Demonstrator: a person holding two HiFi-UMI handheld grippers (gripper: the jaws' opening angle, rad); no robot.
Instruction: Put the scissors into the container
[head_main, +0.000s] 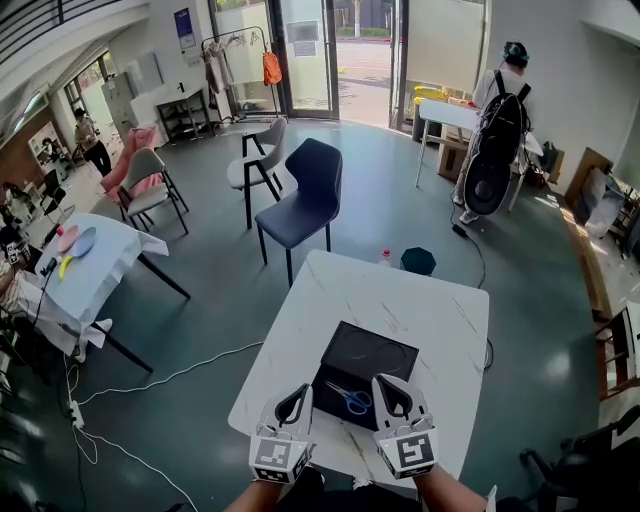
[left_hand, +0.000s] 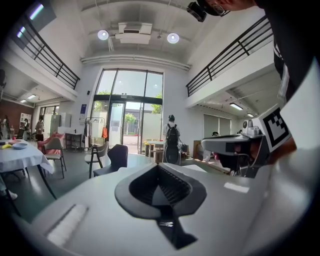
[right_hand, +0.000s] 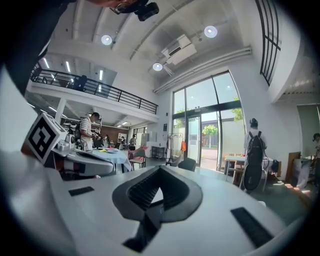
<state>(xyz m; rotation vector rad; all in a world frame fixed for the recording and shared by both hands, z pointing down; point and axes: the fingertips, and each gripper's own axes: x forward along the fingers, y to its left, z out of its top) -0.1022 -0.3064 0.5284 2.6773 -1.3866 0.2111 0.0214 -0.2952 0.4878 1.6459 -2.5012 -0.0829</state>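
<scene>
scissors (head_main: 350, 399) lie in the black container (head_main: 380, 350), blades slanting away to the left, blue handles nearer the right gripper (head_main: 388, 385) than the left gripper (head_main: 296, 395), both with jaws closed and empty.

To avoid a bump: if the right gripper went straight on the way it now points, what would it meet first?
Nothing close: ahead of the right gripper, fingers shut, the way looks free above the table. Far off, roughly in line, stands the dark blue chair; depth is unclear.
</scene>
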